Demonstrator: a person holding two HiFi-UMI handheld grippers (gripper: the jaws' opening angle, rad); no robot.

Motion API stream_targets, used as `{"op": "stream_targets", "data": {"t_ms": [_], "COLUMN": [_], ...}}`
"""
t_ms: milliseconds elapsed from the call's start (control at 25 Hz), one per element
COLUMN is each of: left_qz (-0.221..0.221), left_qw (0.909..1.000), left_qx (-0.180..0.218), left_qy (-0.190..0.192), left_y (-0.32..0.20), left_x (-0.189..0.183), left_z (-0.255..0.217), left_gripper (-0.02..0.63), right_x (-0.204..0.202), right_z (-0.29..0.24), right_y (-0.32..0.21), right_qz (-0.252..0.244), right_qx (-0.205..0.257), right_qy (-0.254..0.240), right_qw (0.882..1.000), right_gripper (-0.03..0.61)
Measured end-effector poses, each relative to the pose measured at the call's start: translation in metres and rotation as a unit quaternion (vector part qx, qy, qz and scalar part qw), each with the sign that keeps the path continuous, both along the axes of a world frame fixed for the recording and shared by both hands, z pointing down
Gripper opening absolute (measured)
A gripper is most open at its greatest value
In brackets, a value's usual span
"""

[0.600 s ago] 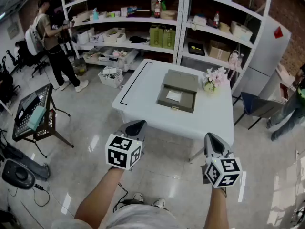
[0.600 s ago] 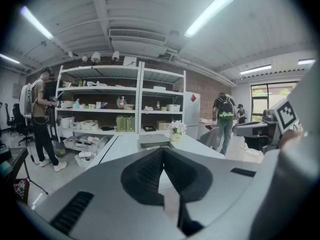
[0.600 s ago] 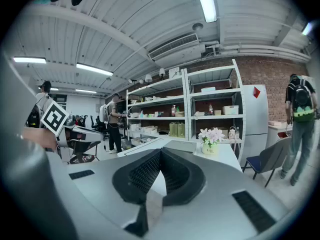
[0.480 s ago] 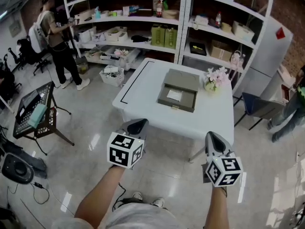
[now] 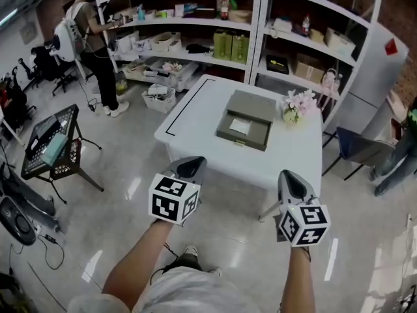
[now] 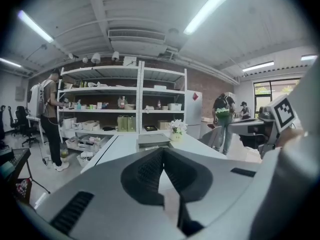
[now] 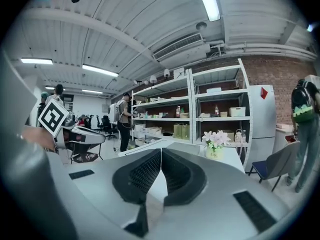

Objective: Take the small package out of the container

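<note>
your table (image 5: 195,119) is white with a thin black line. the container (image 5: 251,106) is olive-grey; the small package (image 5: 239,126) is white. the flowers (image 5: 296,103) are pale pink. your left gripper (image 5: 186,168) and right gripper (image 5: 288,181) are grey, their cubes (image 5: 173,199) patterned in black-and-white squares.

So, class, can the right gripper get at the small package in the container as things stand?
Probably not yet: the right gripper, shut, hangs short of the table. The container lies open, the small package uncovered.
</note>
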State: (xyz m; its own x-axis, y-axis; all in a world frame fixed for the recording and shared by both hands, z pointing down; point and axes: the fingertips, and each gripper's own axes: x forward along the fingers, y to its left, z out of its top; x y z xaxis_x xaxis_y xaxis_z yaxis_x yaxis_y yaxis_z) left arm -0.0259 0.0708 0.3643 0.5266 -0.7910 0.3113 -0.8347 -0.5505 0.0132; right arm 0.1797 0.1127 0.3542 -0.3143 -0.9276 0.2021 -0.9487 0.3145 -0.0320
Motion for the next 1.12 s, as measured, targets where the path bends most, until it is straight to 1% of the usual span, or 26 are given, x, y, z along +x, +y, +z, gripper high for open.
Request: {"op": "stream_targets", "data": {"t_ms": [80, 240, 400, 640, 840, 1120], "left_qz": [-0.001, -0.004, 0.001, 0.013, 0.024, 0.047], "left_qw": [1.0, 1.0, 1.0, 0.9999, 0.9995, 0.9982], "left_qx": [0.001, 0.0, -0.002, -0.008, -0.019, -0.036], "left_qy": [-0.003, -0.004, -0.004, -0.004, -0.006, -0.009], "left_y": [-0.005, -0.021, -0.044, -0.096, -0.142, -0.202], "left_x": [0.002, 0.005, 0.007, 0.006, 0.004, 0.001], "left_z": [0.002, 0.005, 0.009, 0.015, 0.026, 0.034], "left_gripper": [0.002, 0.002, 0.002, 0.002, 0.002, 0.002], "right_x": [-0.002, -0.002, 0.001, -0.001, -0.004, -0.009], "right_z": [0.002, 0.005, 0.009, 0.016, 0.028, 0.037], "right_y": [-0.007, -0.024, -0.046, -0.091, -0.132, -0.183], "right_qz": [-0.007, -0.012, -0.007, 0.005, 0.016, 0.036], "right_qx": [0.001, 0.0, -0.005, -0.014, -0.027, -0.049], "right_qy": [-0.002, 0.003, 0.0, 0.001, -0.004, 0.0], "right_qw": [1.0, 1.0, 1.0, 1.0, 1.0, 0.998], "right_gripper": [0.011, 0.048, 0.052, 0.063, 0.087, 0.1]}}
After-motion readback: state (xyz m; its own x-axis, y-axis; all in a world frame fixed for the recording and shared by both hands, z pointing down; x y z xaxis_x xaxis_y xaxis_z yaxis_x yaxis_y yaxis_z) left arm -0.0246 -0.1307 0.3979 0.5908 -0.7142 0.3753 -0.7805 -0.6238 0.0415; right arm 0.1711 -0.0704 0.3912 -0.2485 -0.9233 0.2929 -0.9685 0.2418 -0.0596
